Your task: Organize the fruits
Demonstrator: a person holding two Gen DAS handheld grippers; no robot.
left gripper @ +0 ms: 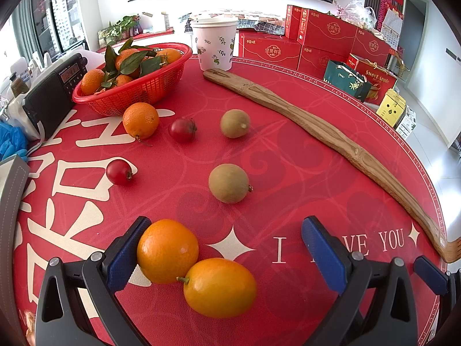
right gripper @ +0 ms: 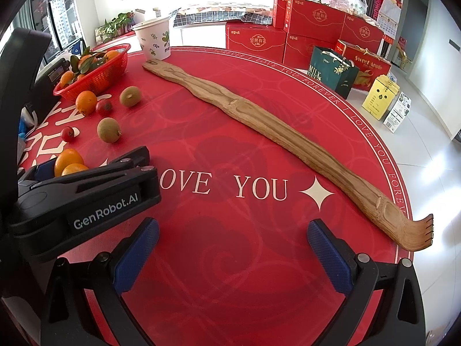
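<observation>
The left gripper point(left gripper: 227, 248) stands open around two oranges point(left gripper: 167, 251) that touch each other. The right gripper point(right gripper: 230, 253) hangs open over the red tablecloth point(right gripper: 230, 144).

Red gift boxes point(right gripper: 314, 17) against white wall point(left gripper: 432, 66).

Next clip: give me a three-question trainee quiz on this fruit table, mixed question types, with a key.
1. True or false: the left gripper is clamped shut on a fruit.
2. How many brown round fruits lie loose on the red tablecloth?
3. Which fruit fills the red basket? A tangerines with leaves B bananas C grapes

Key: 1 false, it is open with two orange fruits between its fingers; 2 two; 3 A.
</observation>
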